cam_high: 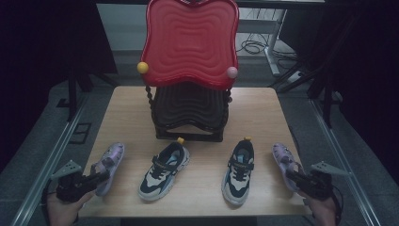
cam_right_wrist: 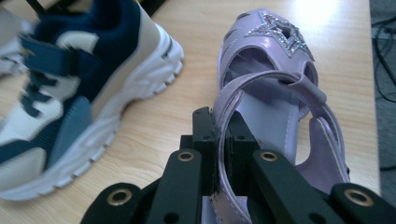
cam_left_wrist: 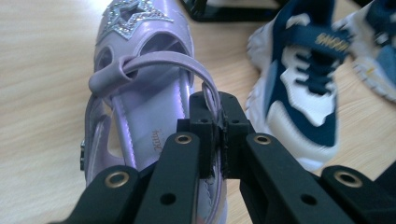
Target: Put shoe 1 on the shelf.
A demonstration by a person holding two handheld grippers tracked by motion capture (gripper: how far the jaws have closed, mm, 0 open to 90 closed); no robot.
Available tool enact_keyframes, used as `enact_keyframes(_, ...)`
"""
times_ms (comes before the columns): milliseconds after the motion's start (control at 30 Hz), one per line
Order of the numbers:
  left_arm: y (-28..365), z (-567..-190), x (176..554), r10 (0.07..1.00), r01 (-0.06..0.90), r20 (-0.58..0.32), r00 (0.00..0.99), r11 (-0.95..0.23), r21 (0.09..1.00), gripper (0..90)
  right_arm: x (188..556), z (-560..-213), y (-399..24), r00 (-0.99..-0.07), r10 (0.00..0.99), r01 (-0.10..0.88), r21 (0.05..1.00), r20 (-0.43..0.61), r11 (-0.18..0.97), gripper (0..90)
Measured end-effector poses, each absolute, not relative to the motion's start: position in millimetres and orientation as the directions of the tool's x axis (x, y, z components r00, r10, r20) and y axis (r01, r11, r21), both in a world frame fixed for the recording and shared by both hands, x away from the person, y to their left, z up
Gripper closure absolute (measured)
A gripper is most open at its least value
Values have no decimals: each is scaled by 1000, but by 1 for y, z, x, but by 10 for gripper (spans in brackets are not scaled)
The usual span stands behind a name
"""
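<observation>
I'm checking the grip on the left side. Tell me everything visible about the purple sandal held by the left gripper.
The purple sandal looks like glossy lilac synthetic leather, with a glittery silver star on its cut-out toe and a thin strap looping over the instep. It lies sole-down near the left edge of the wooden table, toe pointing away from the person. The left gripper is shut on its side wall beside the strap.

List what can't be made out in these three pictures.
- Left sandal: heel end hidden behind the left gripper, left gripper view.
- Right sandal: heel cut by the bottom edge, right gripper view.
- Sneaker: blurred, cut by the left edge.
- Rack shelves: dark, under the red top, high view.
</observation>
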State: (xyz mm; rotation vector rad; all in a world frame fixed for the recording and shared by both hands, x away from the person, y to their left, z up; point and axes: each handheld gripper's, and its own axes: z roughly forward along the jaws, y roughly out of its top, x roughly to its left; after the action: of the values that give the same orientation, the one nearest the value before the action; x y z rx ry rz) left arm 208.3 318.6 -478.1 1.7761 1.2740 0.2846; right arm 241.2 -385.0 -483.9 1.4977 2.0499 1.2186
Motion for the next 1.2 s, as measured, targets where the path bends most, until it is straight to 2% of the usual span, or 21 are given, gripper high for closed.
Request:
enact_keyframes(167,313,-473,210,836,615,-297,461,-60,786,865,241,-475,-379,-434,868,580,812,241,64,854)
enact_keyframes(700,287,-442,227,794,540,-262,549,-97,836,863,242,-439,-356,-509,834,458,887,212,54,854)
enact_keyframes(1000,265,-424,237,755,499,-257,604,-107,860,858,245,-416,-324,-621,766,362,928,166,92,854)
enact_keyframes(1200,256,-417,243,742,480,-250,622,-109,870,851,253,-408,-304,-659,739,332,936,141,118,854)
